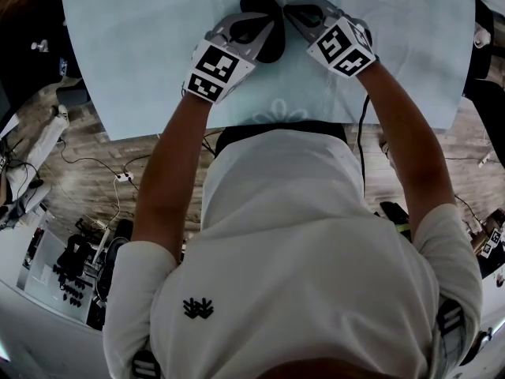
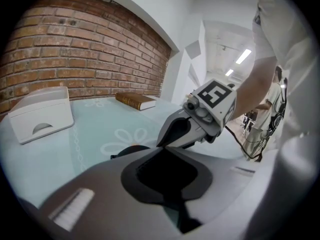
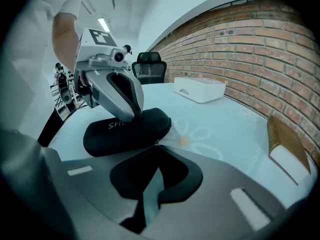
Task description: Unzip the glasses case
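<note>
If the right gripper [image 3: 157,148] tugs before its hold on the zipper pull [image 3: 155,143] is sure, the tab could slip free, I judge. Should the left gripper [image 3: 134,115] press too lightly, the glasses case [image 3: 125,129] may slide or swing across the smooth bench [image 3: 220,119] instead of opening. The right fingers are pressed together at their tips, seemingly pinching the pull at the case's near end. The left fingers are closed too, bearing down on top of the case, which lies flat on the bench between both grippers.
</note>
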Tool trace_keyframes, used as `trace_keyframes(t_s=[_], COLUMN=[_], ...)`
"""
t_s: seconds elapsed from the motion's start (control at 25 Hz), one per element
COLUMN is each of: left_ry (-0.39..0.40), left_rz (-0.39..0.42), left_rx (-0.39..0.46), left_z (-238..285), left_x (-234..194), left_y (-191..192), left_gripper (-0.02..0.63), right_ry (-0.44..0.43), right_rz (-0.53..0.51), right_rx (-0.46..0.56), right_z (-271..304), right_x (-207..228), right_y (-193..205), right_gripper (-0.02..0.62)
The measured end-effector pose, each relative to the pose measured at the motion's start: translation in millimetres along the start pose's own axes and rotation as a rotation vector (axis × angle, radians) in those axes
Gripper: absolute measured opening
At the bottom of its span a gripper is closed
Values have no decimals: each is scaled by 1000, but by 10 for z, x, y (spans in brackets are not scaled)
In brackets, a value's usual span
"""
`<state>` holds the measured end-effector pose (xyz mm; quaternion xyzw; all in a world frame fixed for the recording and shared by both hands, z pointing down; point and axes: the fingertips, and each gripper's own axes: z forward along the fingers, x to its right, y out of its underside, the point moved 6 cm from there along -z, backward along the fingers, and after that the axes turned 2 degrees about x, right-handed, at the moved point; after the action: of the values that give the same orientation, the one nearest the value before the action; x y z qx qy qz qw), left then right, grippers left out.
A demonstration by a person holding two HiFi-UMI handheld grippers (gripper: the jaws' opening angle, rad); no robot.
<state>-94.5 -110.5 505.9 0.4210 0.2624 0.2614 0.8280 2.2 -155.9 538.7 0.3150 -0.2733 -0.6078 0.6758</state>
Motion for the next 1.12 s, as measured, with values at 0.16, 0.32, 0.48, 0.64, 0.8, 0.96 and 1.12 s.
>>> trace_keyframes(t_s=[0.16, 0.32, 0.48, 0.64, 0.8, 0.96, 1.12], left_ry=[-2, 1, 7, 11, 18, 20, 26], left_rz=[-9, -17, -31, -39, -48, -54, -57], left_rx=[9, 14, 17, 21, 23, 29, 30], left_z=[9, 16, 5, 14, 4, 7, 28], left_x=[30, 18, -17, -12, 9, -5, 3], left_y=[3, -9, -11, -14, 12, 16, 19], left_gripper=[54, 54, 54, 54, 54, 54, 54], right_ry=[-8, -19, -48, -71, -92, -107, -147], right_rz=[-10, -22, -44, -80, -108, -137, -173], right_rx=[10, 5, -3, -5, -6, -12, -20], right_z=[26, 53, 129, 164, 216, 271, 308], right_x=[58, 140, 203, 272, 285, 330, 361], right_y=[-12, -51, -52, -95, -124, -173, -180], right_gripper=[2, 3, 3, 3, 3, 3, 3])
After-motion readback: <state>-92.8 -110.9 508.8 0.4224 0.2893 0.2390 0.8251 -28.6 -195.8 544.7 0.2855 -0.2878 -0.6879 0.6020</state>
